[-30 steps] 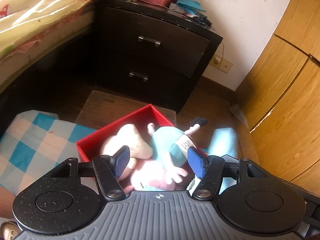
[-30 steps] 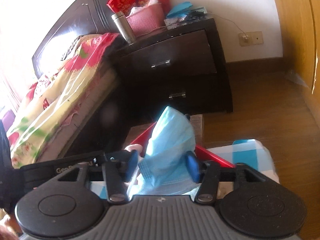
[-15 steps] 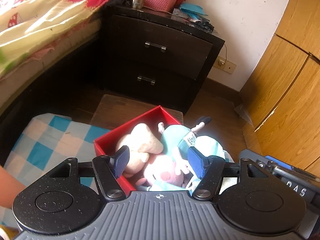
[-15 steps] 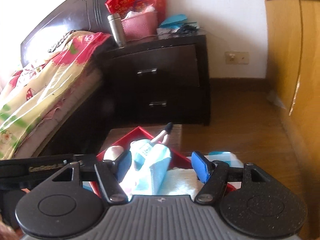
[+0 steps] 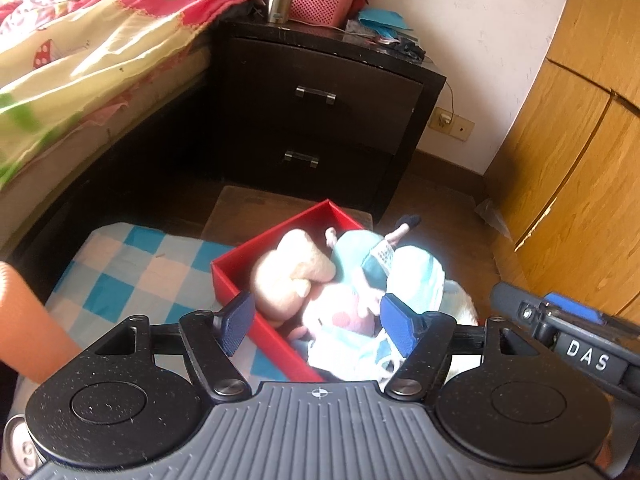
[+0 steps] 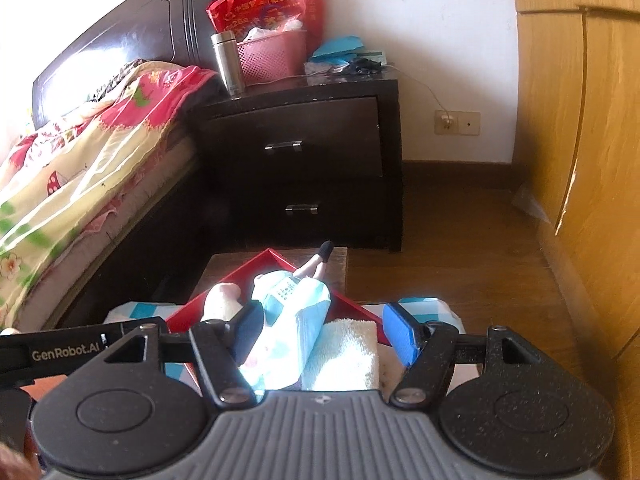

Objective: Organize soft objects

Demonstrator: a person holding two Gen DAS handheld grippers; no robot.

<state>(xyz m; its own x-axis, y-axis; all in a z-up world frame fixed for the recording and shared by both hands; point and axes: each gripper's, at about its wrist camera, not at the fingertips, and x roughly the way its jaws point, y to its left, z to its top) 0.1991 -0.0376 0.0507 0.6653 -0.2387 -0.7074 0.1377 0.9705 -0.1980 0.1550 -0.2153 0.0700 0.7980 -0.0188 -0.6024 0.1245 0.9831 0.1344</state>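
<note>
Soft, light plush toys (image 5: 320, 280) in red box (image 5: 236, 264), frame centre; best pinched at body. Left gripper (image 5: 316, 322) opening, empty; right gripper (image 6: 326, 334) parted, gripping nothing.

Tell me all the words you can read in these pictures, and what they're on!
"DAS": on the right gripper's side bar, in the left wrist view; more letters may be cut off.
"GenRobot.AI": on the left gripper's bar, in the right wrist view.
Red bag behind the pink basket: yellow characters and what looks like "28", too blurred to read.
Tag on the plush doll: print too small to read.
</note>
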